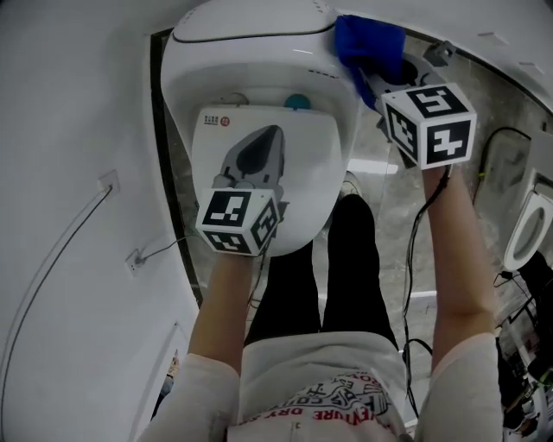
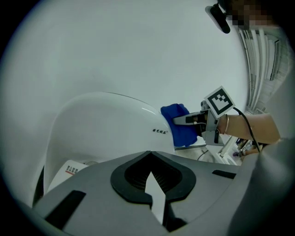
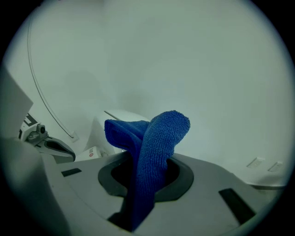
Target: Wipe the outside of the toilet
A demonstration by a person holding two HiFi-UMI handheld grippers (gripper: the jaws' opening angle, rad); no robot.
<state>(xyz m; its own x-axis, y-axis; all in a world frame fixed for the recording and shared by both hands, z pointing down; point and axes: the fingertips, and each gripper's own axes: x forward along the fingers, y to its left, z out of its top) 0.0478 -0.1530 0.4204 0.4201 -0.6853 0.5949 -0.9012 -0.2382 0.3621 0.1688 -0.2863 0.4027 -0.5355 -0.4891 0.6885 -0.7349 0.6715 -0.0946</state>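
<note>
The white toilet stands below me with its lid down, its tank at the far end. My left gripper hovers over the lid, jaws shut and empty; in the left gripper view its tips meet in front of the tank. My right gripper is shut on a blue cloth, which presses against the tank's right side. The cloth bulges up from between the jaws in the right gripper view. From the left gripper view the cloth lies on the tank's curved edge.
A white wall with a socket and a thin cable runs close on the left. My legs in black trousers stand at the toilet's front. Grey marble floor lies at the right, with another white fixture and a black cable.
</note>
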